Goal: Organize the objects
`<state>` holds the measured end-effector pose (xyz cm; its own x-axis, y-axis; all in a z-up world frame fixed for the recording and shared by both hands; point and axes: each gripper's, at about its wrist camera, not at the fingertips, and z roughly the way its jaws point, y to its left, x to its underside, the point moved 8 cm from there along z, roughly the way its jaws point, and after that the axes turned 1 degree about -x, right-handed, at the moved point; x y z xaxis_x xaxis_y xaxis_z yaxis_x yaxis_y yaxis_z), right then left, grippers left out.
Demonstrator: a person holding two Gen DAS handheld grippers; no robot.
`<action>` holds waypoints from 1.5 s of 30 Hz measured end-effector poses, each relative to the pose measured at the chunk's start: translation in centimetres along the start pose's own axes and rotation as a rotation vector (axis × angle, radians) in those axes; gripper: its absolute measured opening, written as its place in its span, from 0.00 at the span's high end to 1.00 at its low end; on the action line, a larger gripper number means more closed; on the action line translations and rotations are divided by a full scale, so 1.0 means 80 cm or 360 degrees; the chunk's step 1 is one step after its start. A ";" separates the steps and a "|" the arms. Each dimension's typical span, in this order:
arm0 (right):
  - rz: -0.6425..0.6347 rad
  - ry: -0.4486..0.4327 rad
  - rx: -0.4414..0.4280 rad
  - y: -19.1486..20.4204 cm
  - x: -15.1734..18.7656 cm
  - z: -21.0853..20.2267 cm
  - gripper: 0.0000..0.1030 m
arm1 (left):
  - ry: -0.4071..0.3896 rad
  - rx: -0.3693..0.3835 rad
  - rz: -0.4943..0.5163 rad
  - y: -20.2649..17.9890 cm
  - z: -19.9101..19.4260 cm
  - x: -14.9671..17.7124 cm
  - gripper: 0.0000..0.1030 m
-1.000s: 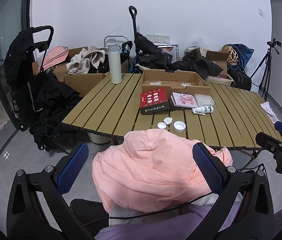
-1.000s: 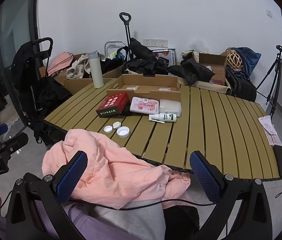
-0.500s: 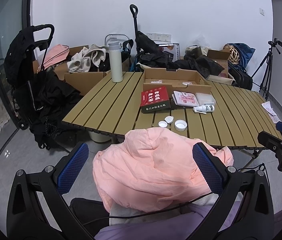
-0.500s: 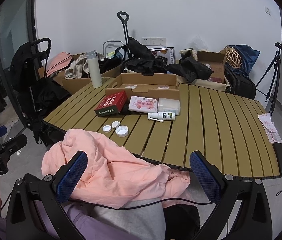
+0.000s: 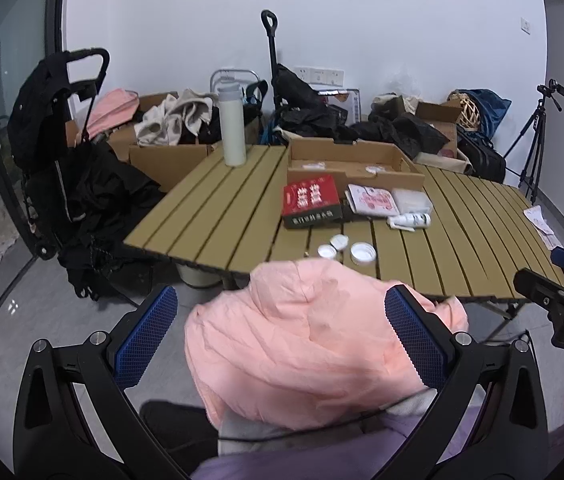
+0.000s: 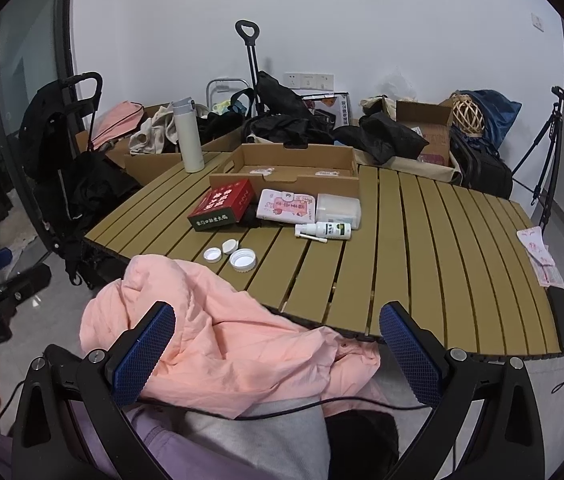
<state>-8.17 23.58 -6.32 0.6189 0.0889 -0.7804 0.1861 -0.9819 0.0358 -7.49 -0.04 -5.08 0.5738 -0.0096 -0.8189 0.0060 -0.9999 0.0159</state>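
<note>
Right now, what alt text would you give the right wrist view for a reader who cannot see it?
The open right tool hangs over a pink jacket at the near edge of a slatted table. On the table lie a red box, a white spray bottle and three white caps, before an open cardboard box.

red box, spray bottle (lying flat)

Counter fills frame centre. Cardboard tray at its far edge, flask to tray's left. Boxed pack, pouch, tub in row before tray. Spray bottle before tub. Three caps nearer. Jacket at lower left, below counter edge.
</note>
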 end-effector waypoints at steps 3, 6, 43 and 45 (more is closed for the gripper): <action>-0.0028 -0.0010 0.0048 -0.009 -0.013 0.013 0.00 | -0.0038 -0.0052 0.0011 0.010 0.017 -0.024 0.00; -0.0004 -0.0125 0.0066 -0.027 -0.052 0.019 0.00 | -0.0110 0.0004 -0.0008 0.018 0.037 -0.061 0.00; -0.0305 0.0537 -0.0428 0.072 0.004 0.342 0.58 | 0.0589 0.0415 0.0185 -0.076 0.348 0.028 0.75; -0.0326 0.0542 -0.0408 0.073 0.004 0.339 0.58 | 0.0593 0.0398 0.0187 -0.076 0.344 0.028 0.75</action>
<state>-27.55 13.36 -23.30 0.7570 0.3684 -0.5397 0.4864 -0.8692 0.0889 -28.80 5.61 -22.79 0.8143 -0.1630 -0.5570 -0.2480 -0.9655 -0.0800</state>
